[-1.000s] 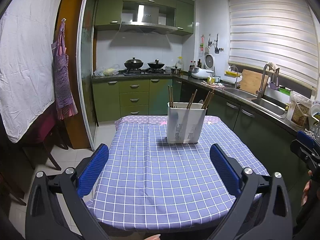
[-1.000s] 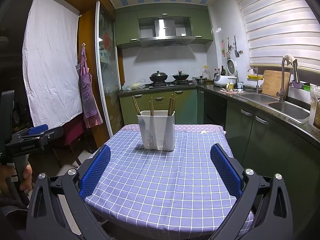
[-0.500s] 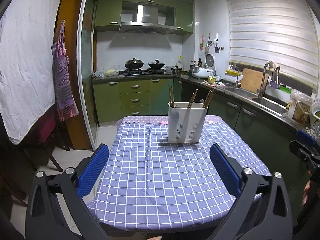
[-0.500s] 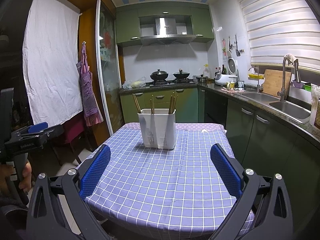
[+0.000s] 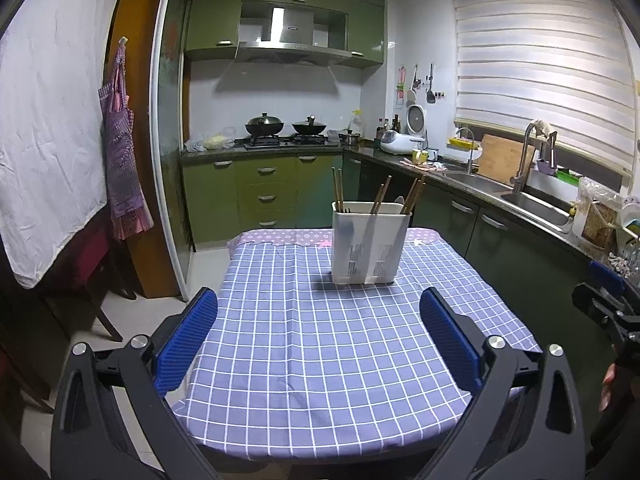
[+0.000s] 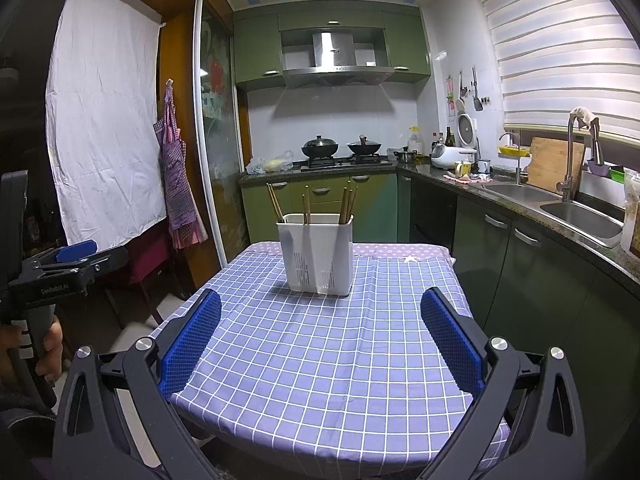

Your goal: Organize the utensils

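In the green kitchen, the checked table [image 5: 320, 344] is bare but for the holder [image 5: 370, 242] at its far end with chopsticks [image 6: 275, 202] standing in it, so sorting looks done or unstarted, while the left gripper [image 5: 320, 342] and right gripper [image 6: 320, 342] gape empty, well short of it.

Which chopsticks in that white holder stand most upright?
The lone chopstick in the middle of the holder; the left pair and right pair lean outward.

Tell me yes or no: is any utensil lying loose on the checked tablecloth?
No: in the right wrist view the checked tablecloth carries only the white utensil holder, with the chopsticks standing inside it.
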### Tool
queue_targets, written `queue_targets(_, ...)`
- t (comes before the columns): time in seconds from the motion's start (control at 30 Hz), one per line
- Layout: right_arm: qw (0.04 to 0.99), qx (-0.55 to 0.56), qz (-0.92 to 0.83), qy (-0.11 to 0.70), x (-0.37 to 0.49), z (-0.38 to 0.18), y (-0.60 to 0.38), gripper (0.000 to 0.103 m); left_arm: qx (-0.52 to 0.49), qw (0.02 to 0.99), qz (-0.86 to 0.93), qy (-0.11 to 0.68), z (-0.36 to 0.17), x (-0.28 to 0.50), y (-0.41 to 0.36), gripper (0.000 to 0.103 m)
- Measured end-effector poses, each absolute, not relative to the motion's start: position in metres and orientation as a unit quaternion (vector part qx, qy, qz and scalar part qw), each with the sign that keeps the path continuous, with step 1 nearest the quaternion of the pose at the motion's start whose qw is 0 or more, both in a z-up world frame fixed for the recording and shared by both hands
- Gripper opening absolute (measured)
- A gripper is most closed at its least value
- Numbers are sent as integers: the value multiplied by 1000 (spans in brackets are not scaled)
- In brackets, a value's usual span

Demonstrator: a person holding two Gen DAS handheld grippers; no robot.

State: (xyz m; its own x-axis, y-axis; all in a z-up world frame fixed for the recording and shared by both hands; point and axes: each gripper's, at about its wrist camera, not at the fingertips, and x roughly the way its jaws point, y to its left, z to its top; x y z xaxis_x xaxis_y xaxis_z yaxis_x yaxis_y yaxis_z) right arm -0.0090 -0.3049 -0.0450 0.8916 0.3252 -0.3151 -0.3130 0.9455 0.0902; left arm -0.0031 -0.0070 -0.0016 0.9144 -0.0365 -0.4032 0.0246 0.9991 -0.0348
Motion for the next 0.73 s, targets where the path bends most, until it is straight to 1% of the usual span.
queue_targets(0.3,971,17,168,170,-9,-50,-303,98,-10,980,-23,197,-1,-4,-9,96)
queue_targets(0.73,970,16,164,178,-3,-51,-299,98,0,976,1,219,-10,11,-7,96)
